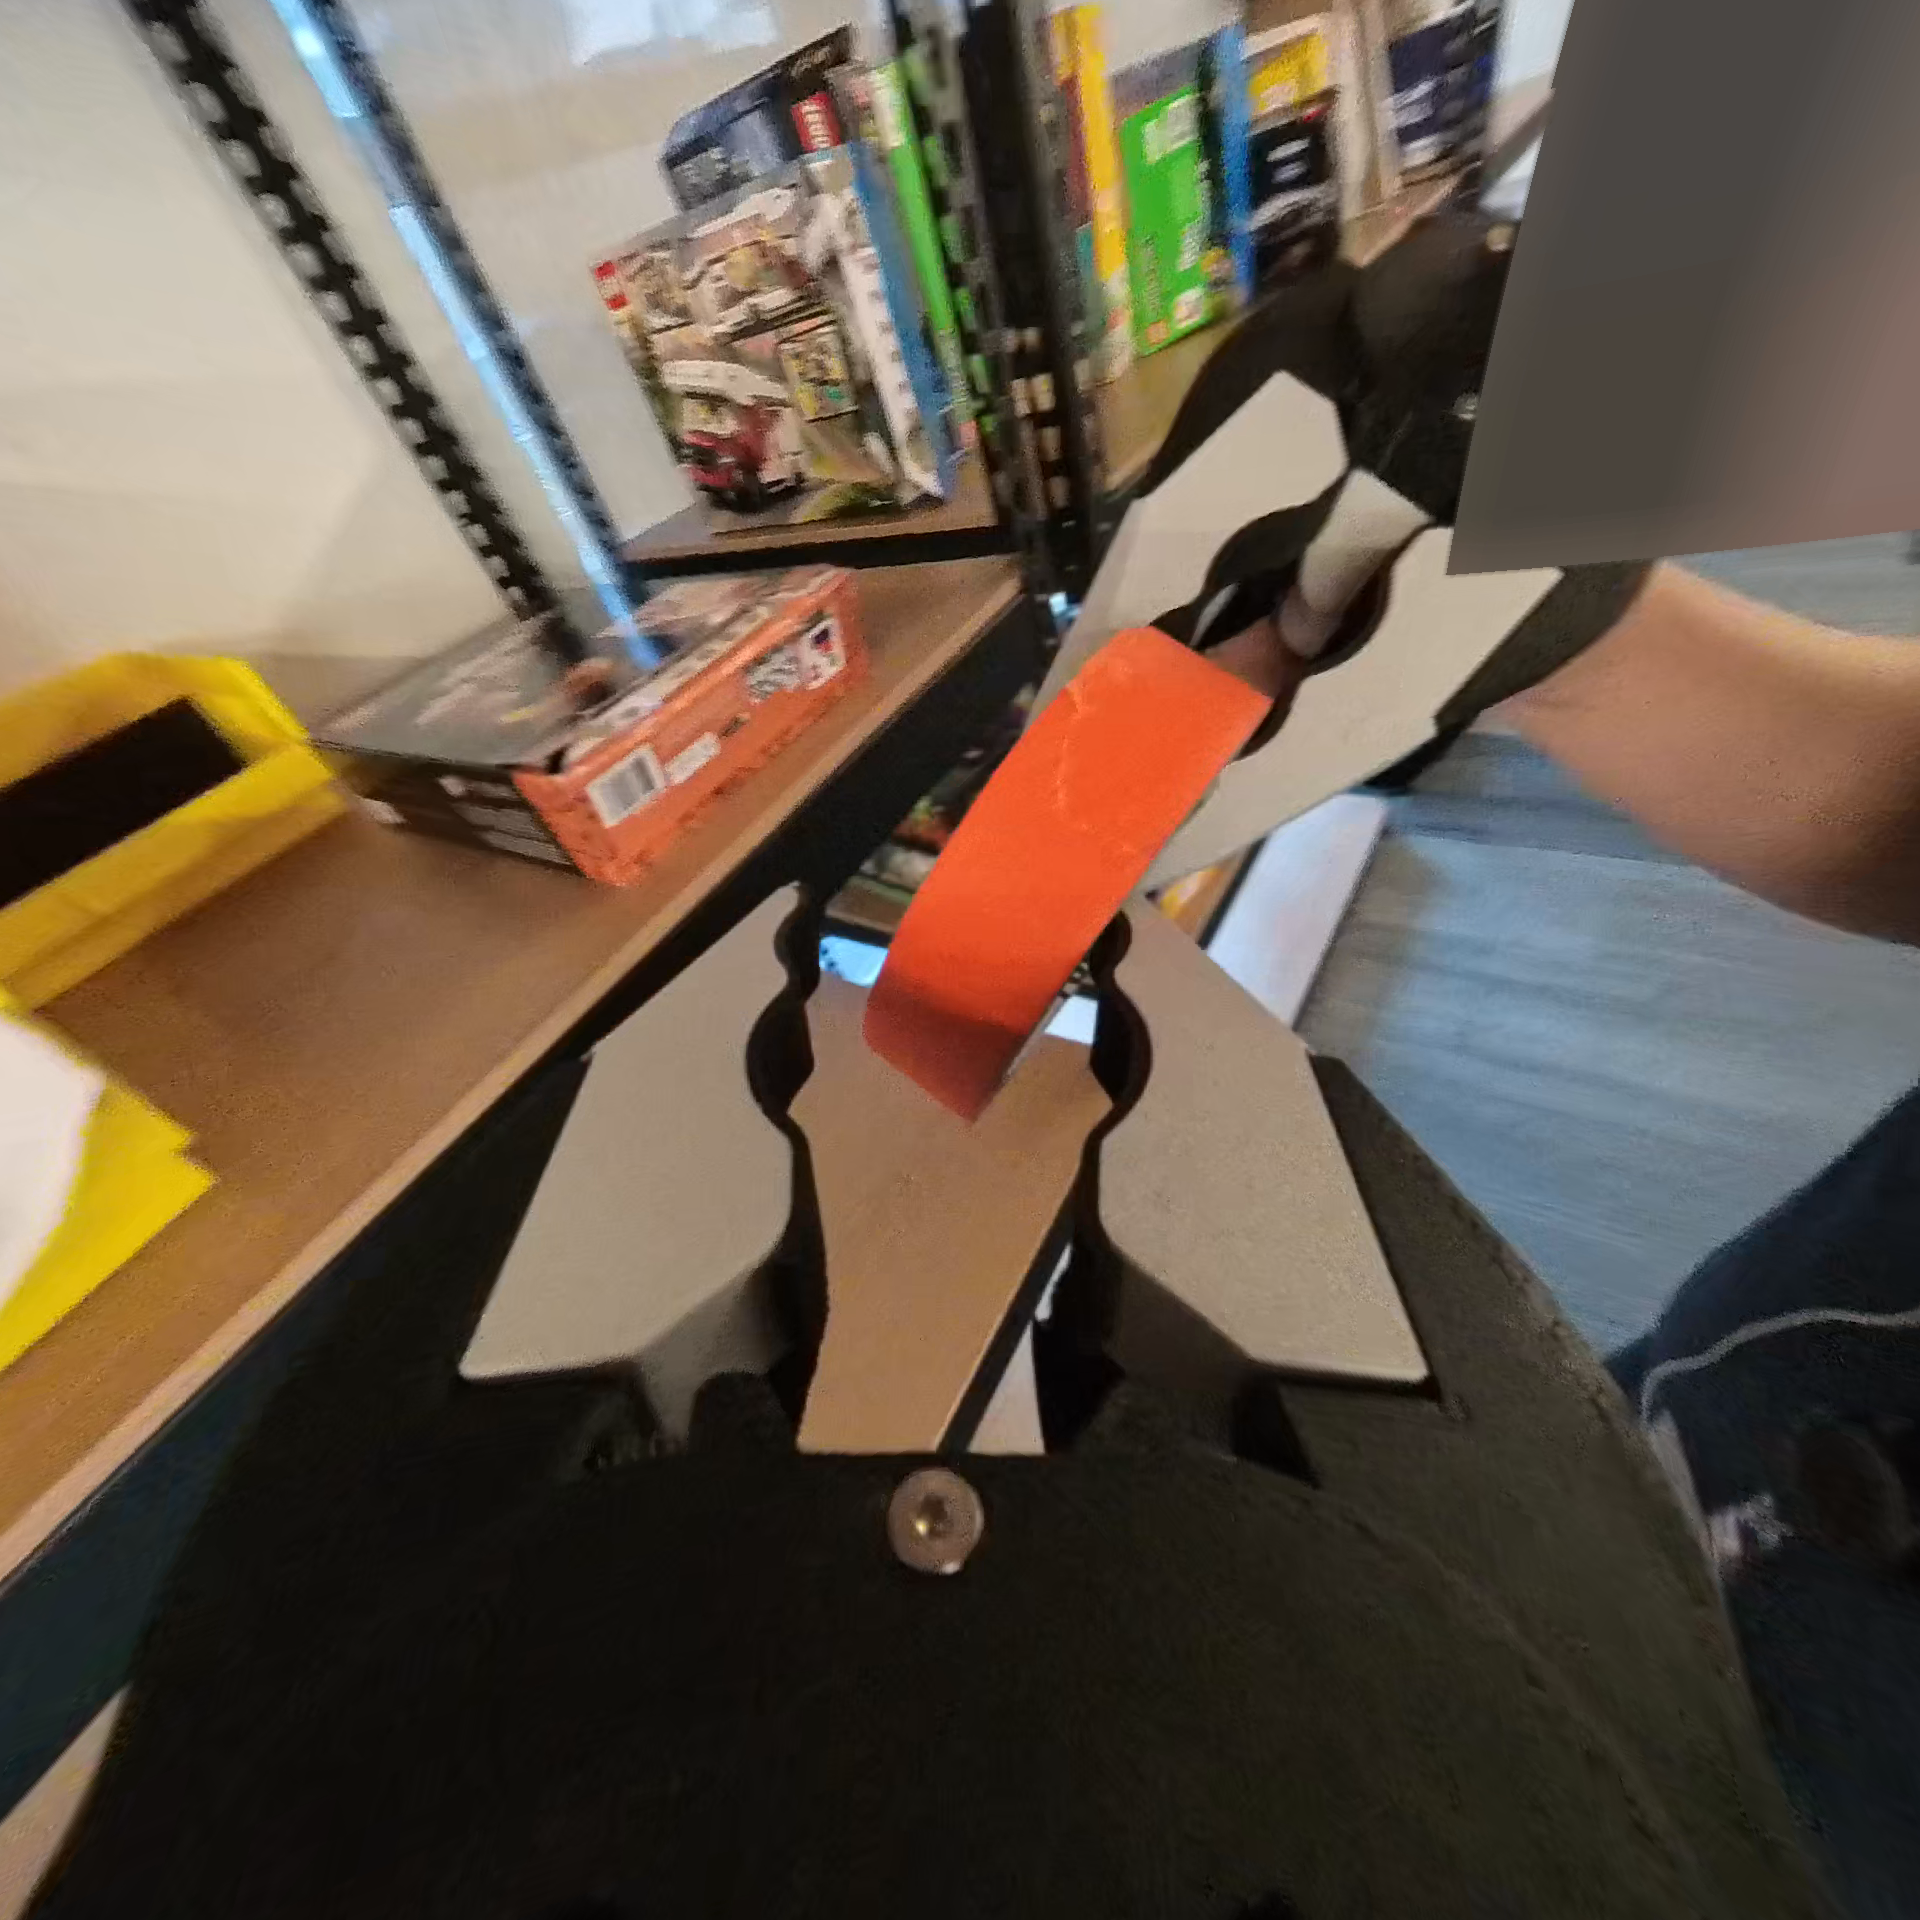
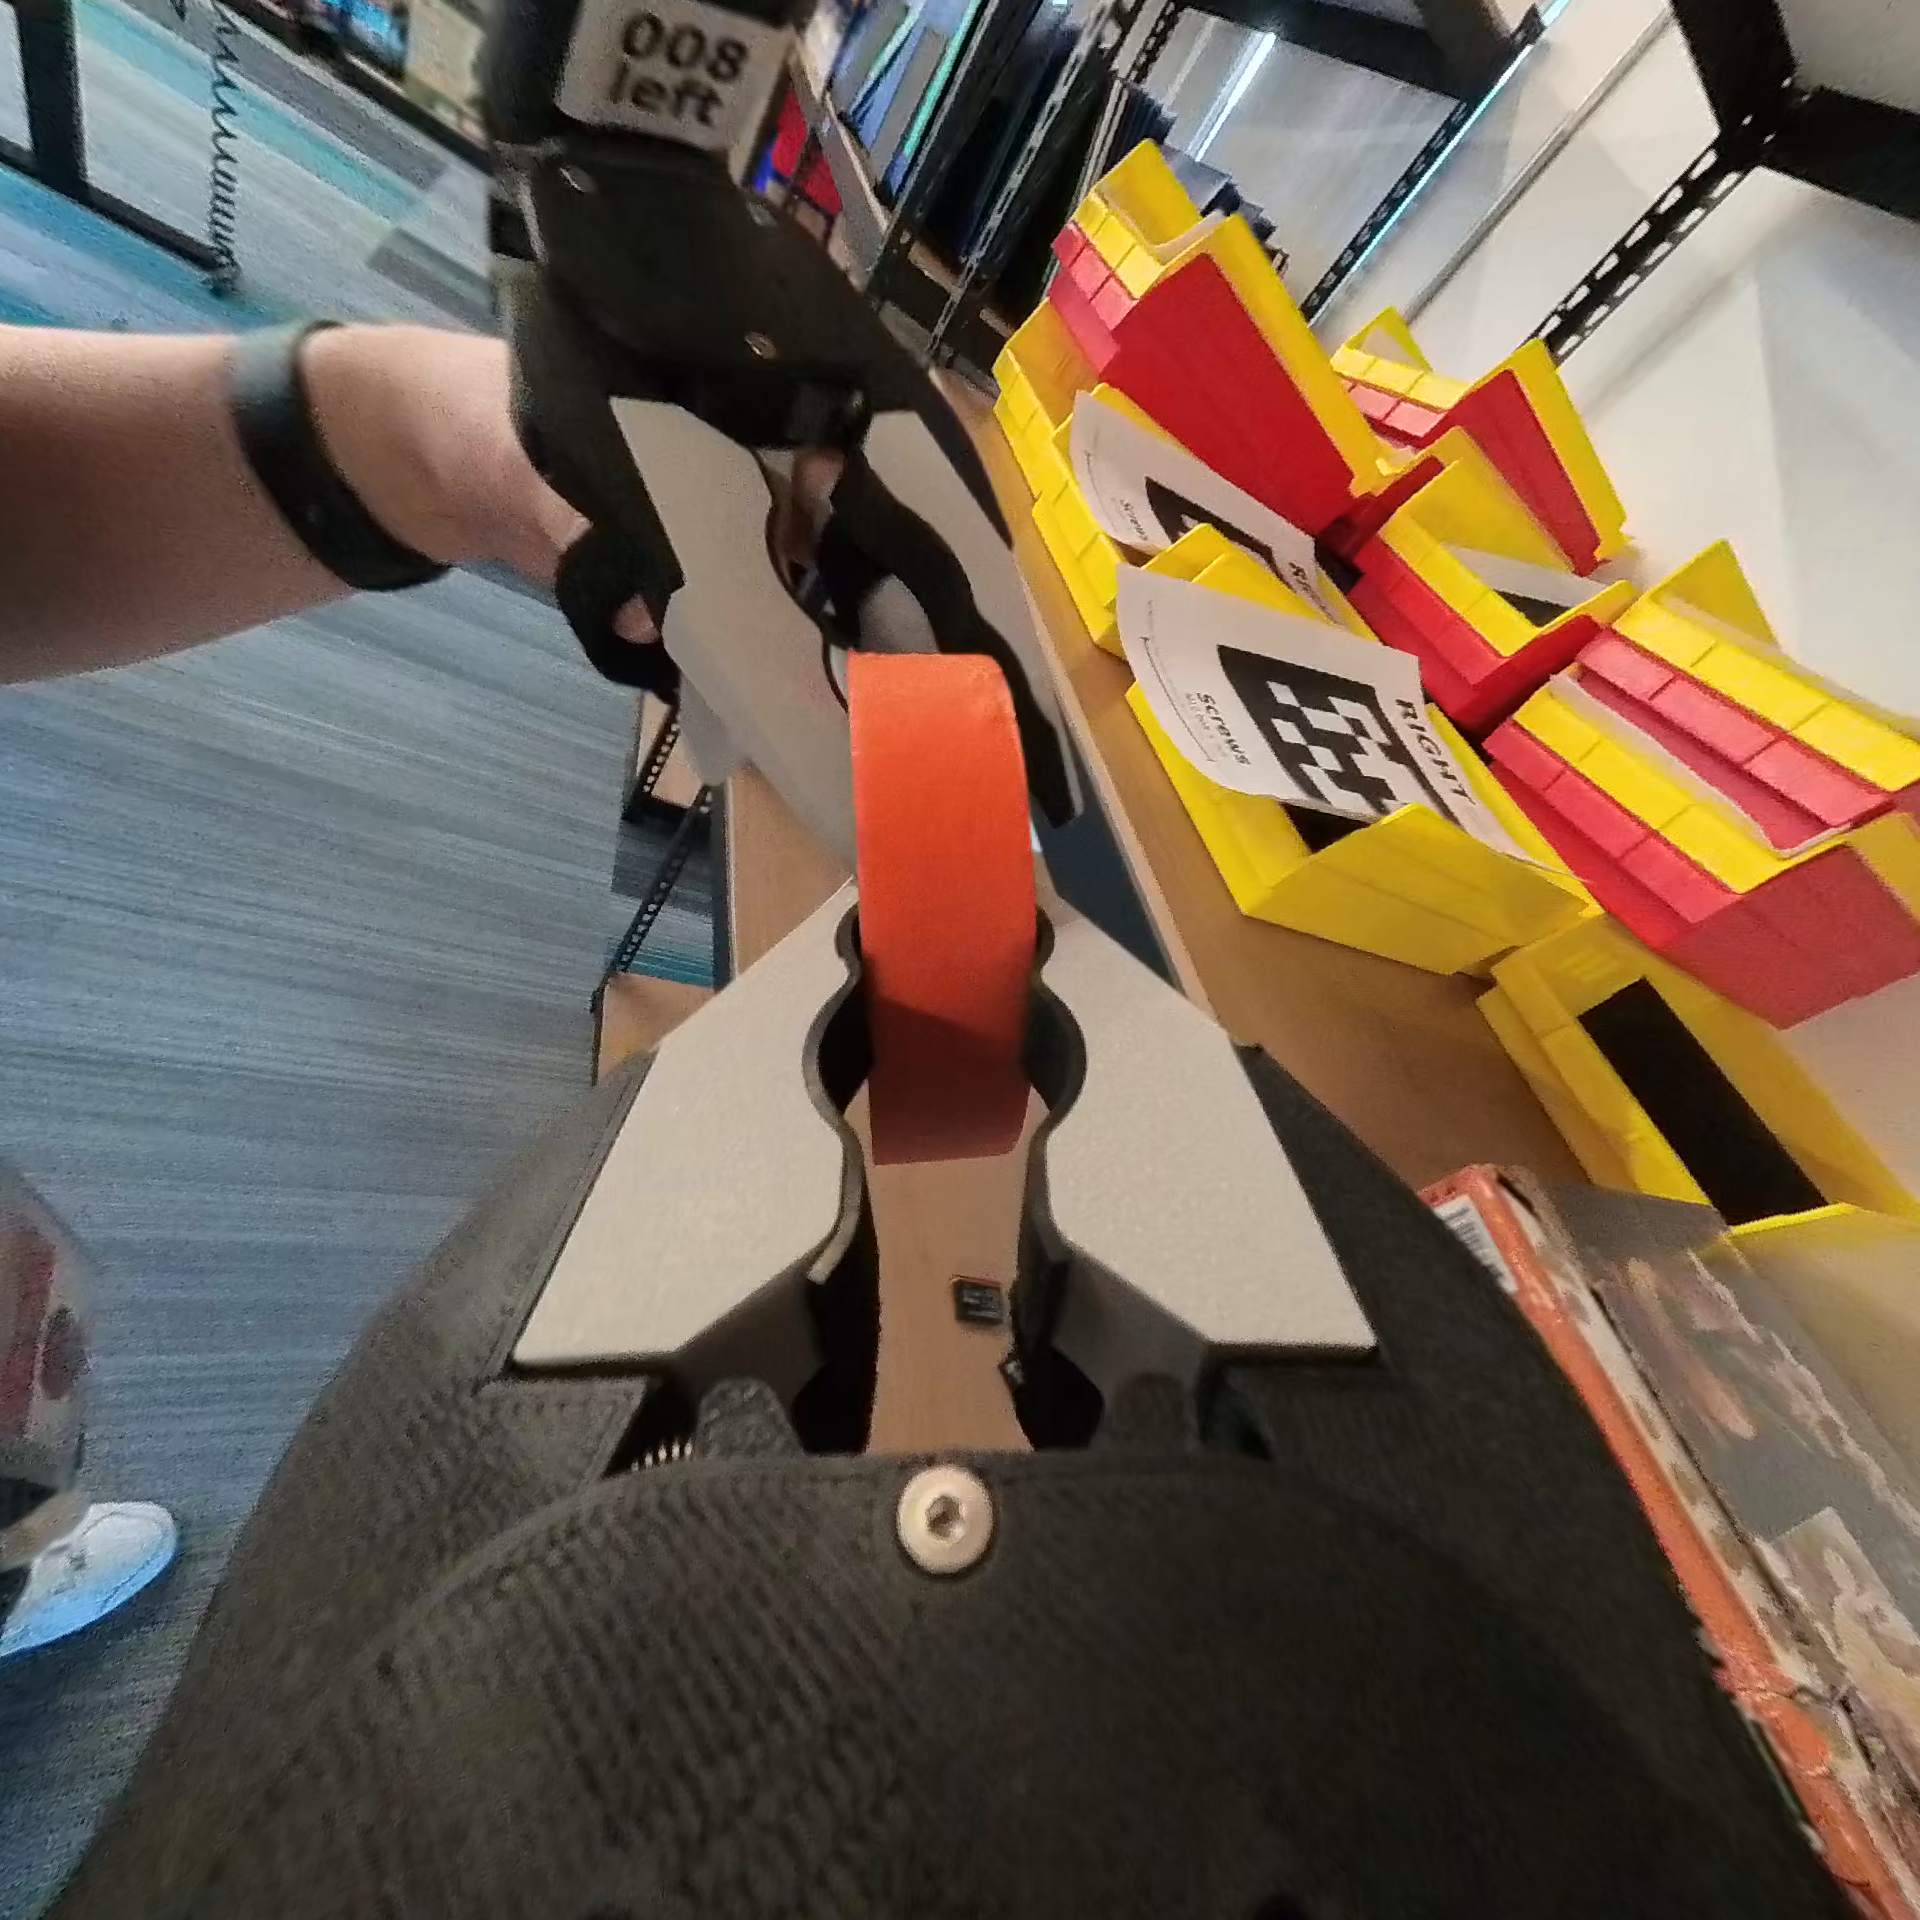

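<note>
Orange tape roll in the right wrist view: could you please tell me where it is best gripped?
Probably across the band, jaws on its two flat side faces, coming in at the rim: the orange tape roll stands edge-on, and its curved outer face would likely slip.

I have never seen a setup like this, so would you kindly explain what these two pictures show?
No robot here: a person holds a two-finger hand tool in each hand, and each tool carries a camera that looks along its fingers. One picture comes from the left tool, the other from the right tool, and each also shows the other tool farther off.

A roll of orange tape spans between them. The right tool's fingers are closed on it. The roll also reaches between the left tool's fingers, but whether they grip it is unclear.

Beside them runs a wooden shelf with yellow bins, red bins, printed paper sheets and a flat orange-edged box.
</note>
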Tool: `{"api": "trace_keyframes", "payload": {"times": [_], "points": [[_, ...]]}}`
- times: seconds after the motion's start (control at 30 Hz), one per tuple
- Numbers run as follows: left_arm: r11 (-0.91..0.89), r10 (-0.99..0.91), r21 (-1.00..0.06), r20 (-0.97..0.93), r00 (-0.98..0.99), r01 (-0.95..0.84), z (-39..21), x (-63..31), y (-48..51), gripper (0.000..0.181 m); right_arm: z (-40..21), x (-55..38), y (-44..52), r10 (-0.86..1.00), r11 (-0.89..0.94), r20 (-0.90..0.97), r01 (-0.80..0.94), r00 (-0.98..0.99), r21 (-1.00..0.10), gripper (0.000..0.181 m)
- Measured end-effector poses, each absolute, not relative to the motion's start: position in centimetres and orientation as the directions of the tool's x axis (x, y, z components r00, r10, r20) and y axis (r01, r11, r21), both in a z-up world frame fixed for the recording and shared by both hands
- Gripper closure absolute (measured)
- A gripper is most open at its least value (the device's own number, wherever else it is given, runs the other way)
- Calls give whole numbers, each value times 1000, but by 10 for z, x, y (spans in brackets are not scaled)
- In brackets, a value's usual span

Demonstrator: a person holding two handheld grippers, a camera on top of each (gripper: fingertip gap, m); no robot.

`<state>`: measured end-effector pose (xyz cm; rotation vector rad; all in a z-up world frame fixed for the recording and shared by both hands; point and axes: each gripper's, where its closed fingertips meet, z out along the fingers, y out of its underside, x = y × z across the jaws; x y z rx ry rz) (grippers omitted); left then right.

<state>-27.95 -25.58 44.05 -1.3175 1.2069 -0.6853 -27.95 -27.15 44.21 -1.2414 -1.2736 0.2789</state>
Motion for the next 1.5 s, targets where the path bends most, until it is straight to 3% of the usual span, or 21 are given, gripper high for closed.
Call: {"api": "trace_keyframes", "payload": {"times": [0.13,0.2,0.27,0.33,0.5,0.53,0.6,0.63,0.83,1.1,1.5], "points": [[187,-963,-967,-216,163,-175,429,-265,-263,138,434,-267,-273,806,329,472,393,356,-859,160],[155,-976,-967,-182,120,-203,416,-259,-261,131,439,-258,-275,820,318,434,333,373,-888,160],[142,-976,-971,-170,138,-191,412,-253,-257,140,444,-250,-276,829,304,402,290,389,-908,160],[136,-978,-989,-144,151,-65,429,-246,-263,152,441,-246,-275,826,303,403,293,393,-907,159],[189,-939,-982,-175,297,18,446,-240,-258,156,438,-239,-274,842,256,322,204,432,-945,157],[203,-933,-979,-192,303,4,446,-240,-259,157,435,-239,-278,852,260,330,219,407,-940,154],[217,-924,-976,-215,316,-29,446,-244,-258,159,445,-236,-287,860,293,355,213,367,-932,129],[229,-917,-972,-231,326,-45,446,-247,-257,159,457,-232,-291,860,308,362,198,360,-930,129],[315,-878,-945,-323,352,-81,458,-254,-262,160,498,-239,-311,843,395,457,251,282,-884,136],[348,-871,-935,-347,346,-62,462,-258,-268,160,475,-250,-304,886,298,387,326,255,-897,138],[344,-872,-938,-339,352,-52,464,-260,-267,160,475,-251,-301,832,349,460,352,311,-869,154]]}}
